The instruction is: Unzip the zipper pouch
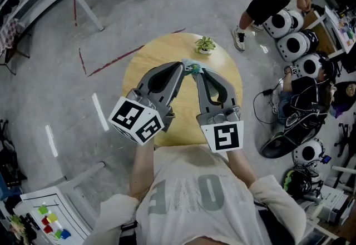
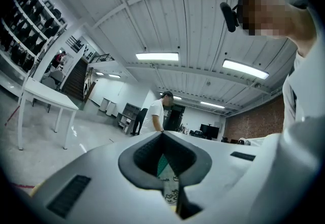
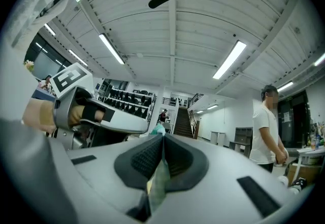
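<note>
Zipper pouch (image 1: 193,68) over round table (image 1: 150,55), left claw (image 1: 181,65) clamped on it; right claw (image 1: 199,71) clamped on it

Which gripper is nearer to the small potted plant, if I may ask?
Right. The potted plant sits just beyond the tip of the right gripper; the left gripper meets the pouch from the side away from it.

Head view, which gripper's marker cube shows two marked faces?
The left gripper: its cube is turned, showing two marker faces; the right gripper's cube shows only one.
</note>
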Available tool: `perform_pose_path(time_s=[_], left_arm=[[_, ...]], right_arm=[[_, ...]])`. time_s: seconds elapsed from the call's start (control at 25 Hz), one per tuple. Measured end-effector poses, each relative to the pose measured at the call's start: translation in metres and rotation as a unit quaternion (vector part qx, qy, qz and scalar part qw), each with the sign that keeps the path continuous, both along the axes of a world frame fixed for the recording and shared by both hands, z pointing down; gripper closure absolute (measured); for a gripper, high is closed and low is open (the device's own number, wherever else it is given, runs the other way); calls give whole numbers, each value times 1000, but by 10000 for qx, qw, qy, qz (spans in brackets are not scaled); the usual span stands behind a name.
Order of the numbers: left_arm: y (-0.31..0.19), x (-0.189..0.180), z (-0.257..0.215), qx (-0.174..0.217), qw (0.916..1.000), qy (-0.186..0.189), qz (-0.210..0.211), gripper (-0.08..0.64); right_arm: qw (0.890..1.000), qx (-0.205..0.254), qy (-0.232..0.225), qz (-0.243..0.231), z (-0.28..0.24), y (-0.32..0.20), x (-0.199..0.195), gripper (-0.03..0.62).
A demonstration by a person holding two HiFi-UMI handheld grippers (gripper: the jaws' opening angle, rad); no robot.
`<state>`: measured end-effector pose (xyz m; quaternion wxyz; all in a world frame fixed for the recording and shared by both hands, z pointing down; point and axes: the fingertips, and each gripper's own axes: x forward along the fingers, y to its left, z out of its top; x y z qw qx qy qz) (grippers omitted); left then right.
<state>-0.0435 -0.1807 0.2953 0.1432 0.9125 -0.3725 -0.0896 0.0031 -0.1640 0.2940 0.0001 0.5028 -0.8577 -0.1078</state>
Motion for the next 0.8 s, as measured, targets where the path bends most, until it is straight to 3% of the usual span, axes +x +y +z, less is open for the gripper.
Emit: perform_pose_path(time_s=[0.48,0.68,0.8], left_arm=[[-6,-29,30,-289,9975,-351,-539,535],[-12,-54,39,-357,9930,-548,-983,535],[-16,-83,46,-447,9854,-728,-1469,535]], right_arm=[[9993,-41,-265,256,-13,2,29,560],[9984,-2,-288,479,-16,2,47,560],[9958,15,-431,810,-21,-2,70,560]])
